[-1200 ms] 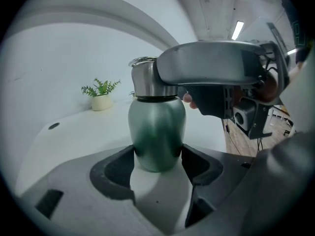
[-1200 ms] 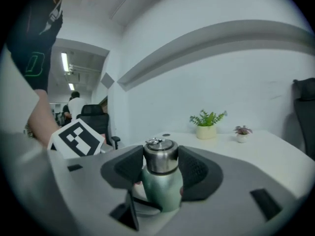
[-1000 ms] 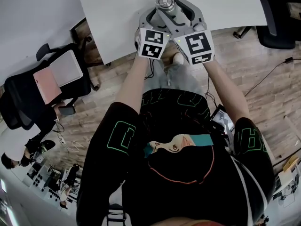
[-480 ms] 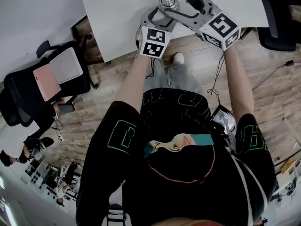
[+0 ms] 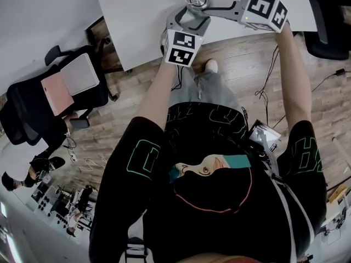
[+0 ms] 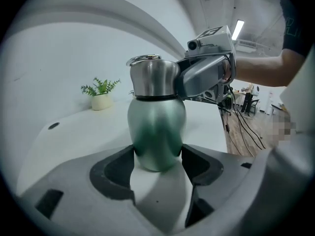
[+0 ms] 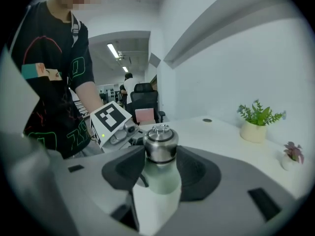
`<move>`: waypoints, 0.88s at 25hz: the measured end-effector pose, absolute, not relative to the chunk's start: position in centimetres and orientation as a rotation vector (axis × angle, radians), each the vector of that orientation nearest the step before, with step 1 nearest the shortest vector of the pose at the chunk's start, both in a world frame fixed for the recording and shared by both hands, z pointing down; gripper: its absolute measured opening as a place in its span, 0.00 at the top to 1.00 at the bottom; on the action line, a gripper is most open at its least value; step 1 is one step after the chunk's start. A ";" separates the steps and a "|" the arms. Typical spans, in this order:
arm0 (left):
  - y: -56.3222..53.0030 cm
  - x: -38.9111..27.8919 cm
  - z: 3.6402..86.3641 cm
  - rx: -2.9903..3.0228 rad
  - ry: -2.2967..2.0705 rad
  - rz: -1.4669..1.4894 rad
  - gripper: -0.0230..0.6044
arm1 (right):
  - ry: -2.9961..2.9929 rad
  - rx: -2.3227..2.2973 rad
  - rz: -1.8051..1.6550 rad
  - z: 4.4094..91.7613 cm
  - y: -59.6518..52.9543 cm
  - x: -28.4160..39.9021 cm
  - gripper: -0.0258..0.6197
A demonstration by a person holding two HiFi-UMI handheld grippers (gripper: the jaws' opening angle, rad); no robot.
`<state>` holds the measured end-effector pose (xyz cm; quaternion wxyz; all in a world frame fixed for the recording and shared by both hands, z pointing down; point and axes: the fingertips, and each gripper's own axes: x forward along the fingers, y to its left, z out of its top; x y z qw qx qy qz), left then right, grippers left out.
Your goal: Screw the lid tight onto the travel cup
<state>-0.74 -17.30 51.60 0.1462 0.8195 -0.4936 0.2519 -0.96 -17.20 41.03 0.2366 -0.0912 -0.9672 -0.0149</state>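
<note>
A person at a white counter [image 5: 137,15] is working two hand-held grippers on a green travel cup [image 6: 156,132], which is standing upright near the counter's front edge with its steel lid [image 6: 152,76] seated on top. The left gripper [image 6: 157,155] is gripping the cup low on its rounded body, its dark pads pressing against both sides just above the counter. The right gripper [image 7: 160,156] is reaching in from the other side at lid height, its jaws closing round the lid with the pads meeting its steel sides, while the pale green body is showing below them. In the head view the two grippers are meeting at the cup, the left one's marker cube [image 5: 181,47] hanging over the counter's edge and the right one's cube [image 5: 266,7] lying above the counter. A small potted plant [image 6: 101,93] is standing farther back on the counter by the wall, well apart from the cup, and a second, smaller plant [image 7: 293,154] is sitting near it. A black office chair [image 5: 55,92] with a pink item on its seat is standing on the wooden floor [image 5: 307,75] to the person's left.
</note>
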 end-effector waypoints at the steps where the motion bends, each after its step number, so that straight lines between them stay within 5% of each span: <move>1: -17.3 -0.7 51.6 2.359 -1.420 0.725 0.47 | -2.667 -0.235 -0.035 41.0 -17.3 -0.9 0.65; 22: -17.4 -1.0 52.1 2.358 -1.439 0.745 0.46 | -2.741 0.852 0.113 41.7 -17.0 -0.7 0.66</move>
